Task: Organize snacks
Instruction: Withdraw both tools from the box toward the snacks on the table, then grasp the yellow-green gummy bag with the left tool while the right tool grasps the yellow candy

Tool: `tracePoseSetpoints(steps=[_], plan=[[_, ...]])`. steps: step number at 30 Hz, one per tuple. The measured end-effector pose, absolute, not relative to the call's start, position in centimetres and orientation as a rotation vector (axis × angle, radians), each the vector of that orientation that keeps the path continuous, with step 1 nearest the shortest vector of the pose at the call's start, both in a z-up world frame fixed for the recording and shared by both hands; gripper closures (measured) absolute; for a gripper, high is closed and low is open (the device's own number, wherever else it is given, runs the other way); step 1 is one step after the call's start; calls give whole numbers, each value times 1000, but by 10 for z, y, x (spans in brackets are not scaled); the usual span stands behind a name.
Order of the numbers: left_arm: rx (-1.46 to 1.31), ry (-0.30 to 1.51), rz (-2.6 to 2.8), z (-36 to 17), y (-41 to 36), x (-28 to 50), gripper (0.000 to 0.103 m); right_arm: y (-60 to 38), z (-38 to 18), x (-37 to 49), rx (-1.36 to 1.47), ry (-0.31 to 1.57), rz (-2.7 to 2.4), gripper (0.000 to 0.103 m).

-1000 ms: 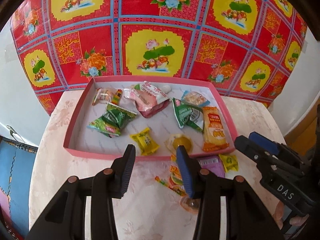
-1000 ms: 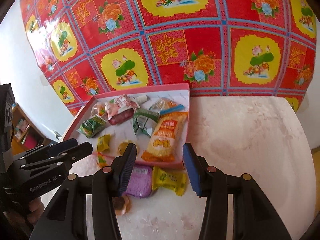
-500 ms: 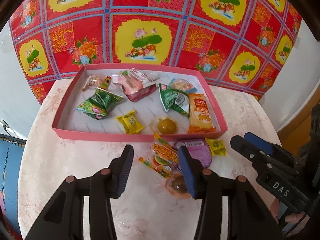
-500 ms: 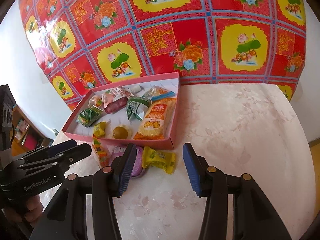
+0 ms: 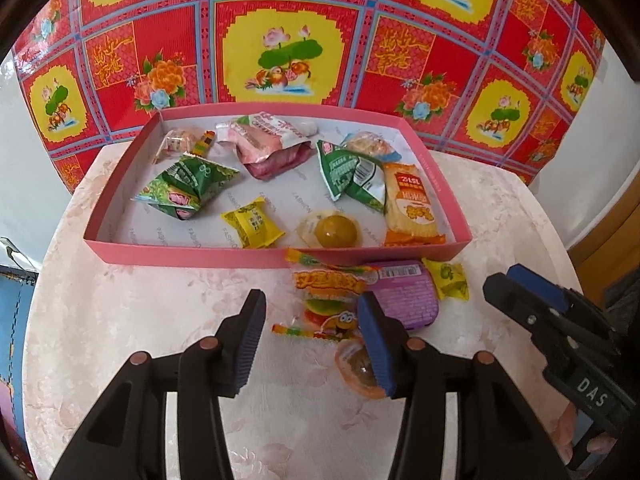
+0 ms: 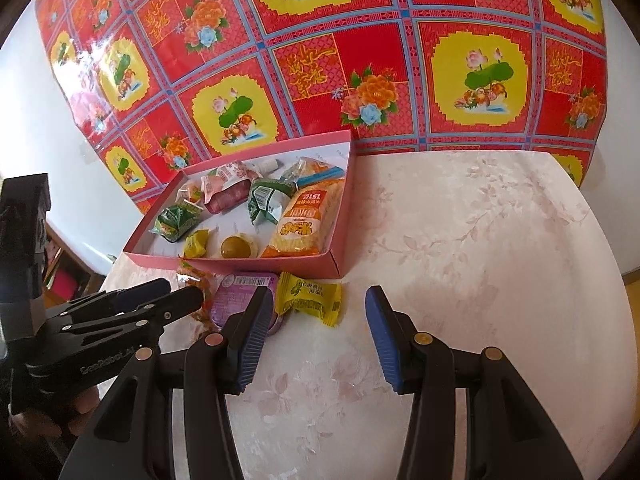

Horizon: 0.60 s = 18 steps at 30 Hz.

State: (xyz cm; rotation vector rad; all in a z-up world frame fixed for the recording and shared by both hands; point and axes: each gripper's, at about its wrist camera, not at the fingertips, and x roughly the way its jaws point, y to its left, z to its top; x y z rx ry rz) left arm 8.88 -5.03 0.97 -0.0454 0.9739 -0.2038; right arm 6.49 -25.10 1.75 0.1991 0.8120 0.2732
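Observation:
A pink tray (image 5: 192,255) (image 6: 335,216) holds several snacks, among them green packets, a yellow candy (image 5: 253,229), a jelly cup (image 5: 335,231) and an orange cracker pack (image 5: 412,204). In front of it on the table lie a burger gummy packet (image 5: 326,300), a purple cup (image 5: 404,292) (image 6: 240,294), a yellow-green candy (image 5: 450,280) (image 6: 310,294) and an orange jelly cup (image 5: 356,368). My left gripper (image 5: 312,346) is open and empty just before the gummy packet. My right gripper (image 6: 314,336) is open and empty just before the yellow-green candy; it also shows in the left wrist view (image 5: 520,292).
The round table has a pale floral cloth (image 6: 480,240). A red and yellow flowered cloth (image 5: 288,40) hangs behind the tray. The table's right half carries only the cloth. The left gripper shows at the left of the right wrist view (image 6: 132,308).
Both grippers have drawn back from the tray toward me and sunk lower. The loose snacks in front of the tray have come into fuller view. Both stayed open.

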Motion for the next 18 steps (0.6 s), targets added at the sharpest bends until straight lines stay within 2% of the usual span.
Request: tracePoseSetpoints(steps=[7, 9, 10, 18], plan=[[-28, 963, -213, 5, -53, 91, 53, -252, 13, 65, 207, 823, 271, 54], [-24, 953, -217, 5, -54, 91, 56, -252, 13, 65, 206, 826, 272, 54], [-26, 951, -219, 4, -54, 91, 65, -252, 12, 66, 206, 827, 273, 54], [-31, 938, -200, 5, -48, 87, 67, -248, 9, 67, 191, 840, 271, 54]])
